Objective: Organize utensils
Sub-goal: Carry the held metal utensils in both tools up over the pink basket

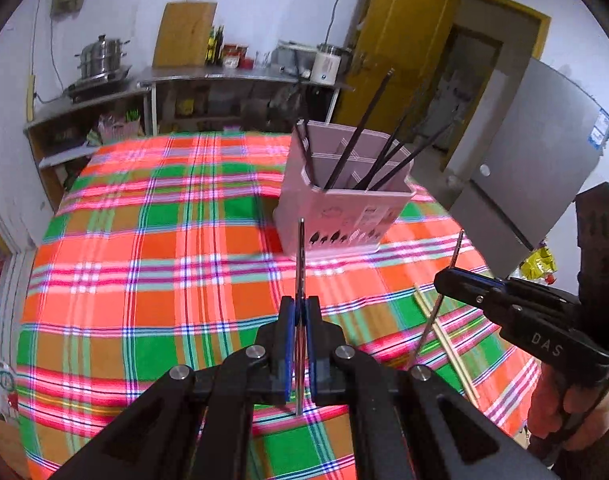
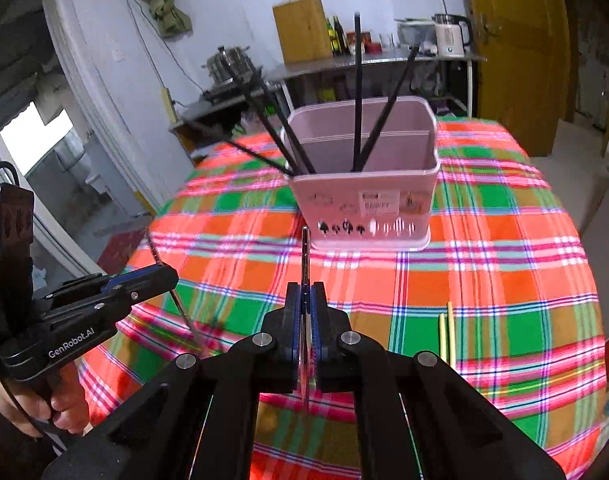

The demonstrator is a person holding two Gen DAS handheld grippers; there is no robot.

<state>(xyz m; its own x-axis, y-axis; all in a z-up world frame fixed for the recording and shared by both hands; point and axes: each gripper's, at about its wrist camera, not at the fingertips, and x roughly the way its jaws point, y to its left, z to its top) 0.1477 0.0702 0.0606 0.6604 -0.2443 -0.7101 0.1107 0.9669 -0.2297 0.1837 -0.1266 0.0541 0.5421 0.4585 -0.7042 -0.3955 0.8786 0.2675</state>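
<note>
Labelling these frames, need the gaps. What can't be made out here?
- Left wrist view: the lower end of the metal stick in the left claw is hidden behind its fingers.
- Right wrist view: the same goes for the metal stick in the right claw.
- Both views: the basket walls hide the dark chopsticks' lower ends.
- Right wrist view: the basket label is too blurred to read.

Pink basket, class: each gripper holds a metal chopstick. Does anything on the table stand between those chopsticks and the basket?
Nothing visible does. Only bare plaid tablecloth lies between the left gripper, the right gripper and the pink basket. The wooden chopsticks lie off to the side. Black chopsticks already fill part of the basket.
</note>
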